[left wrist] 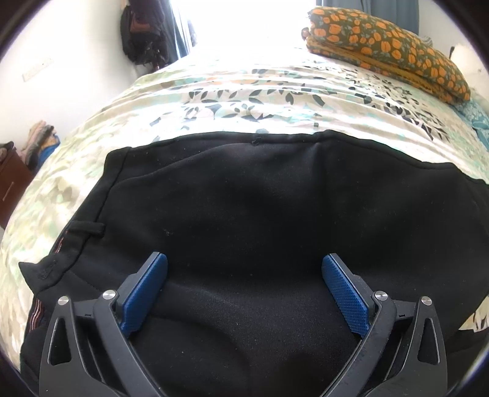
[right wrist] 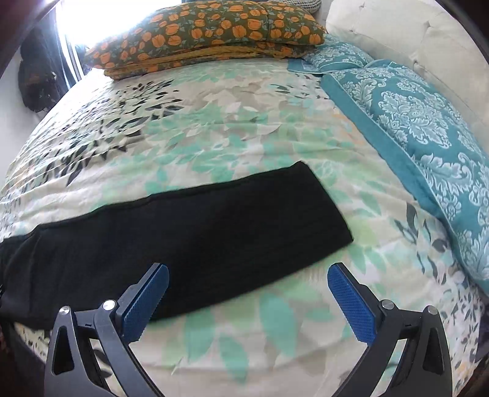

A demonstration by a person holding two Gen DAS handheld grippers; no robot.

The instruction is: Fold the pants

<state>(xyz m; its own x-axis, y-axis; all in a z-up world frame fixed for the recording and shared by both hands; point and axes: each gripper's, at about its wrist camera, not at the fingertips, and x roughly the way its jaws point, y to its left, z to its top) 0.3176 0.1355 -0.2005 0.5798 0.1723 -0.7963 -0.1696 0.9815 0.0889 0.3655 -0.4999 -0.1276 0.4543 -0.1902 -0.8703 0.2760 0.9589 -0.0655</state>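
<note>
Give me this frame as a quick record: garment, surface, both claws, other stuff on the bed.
garment: black pants, lying flat, legs stacked together, hem end toward the teal pillow
surface: bed with leaf-print cover
left claw: open, over the waist end, holding nothing
right claw: open, at the near edge of the leg end, holding nothing
pillows: orange floral pillow at the far side; teal pillow by the white headboard
fold progress: no crosswise fold visible

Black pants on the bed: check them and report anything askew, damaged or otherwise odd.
Nothing stands out. The black pants lie flat on the leaf-print bedspread, legs stacked, hem end square. The waistband shows only mild rumpling, no tear or stain visible. Left gripper and right gripper are both open, holding nothing.
</note>
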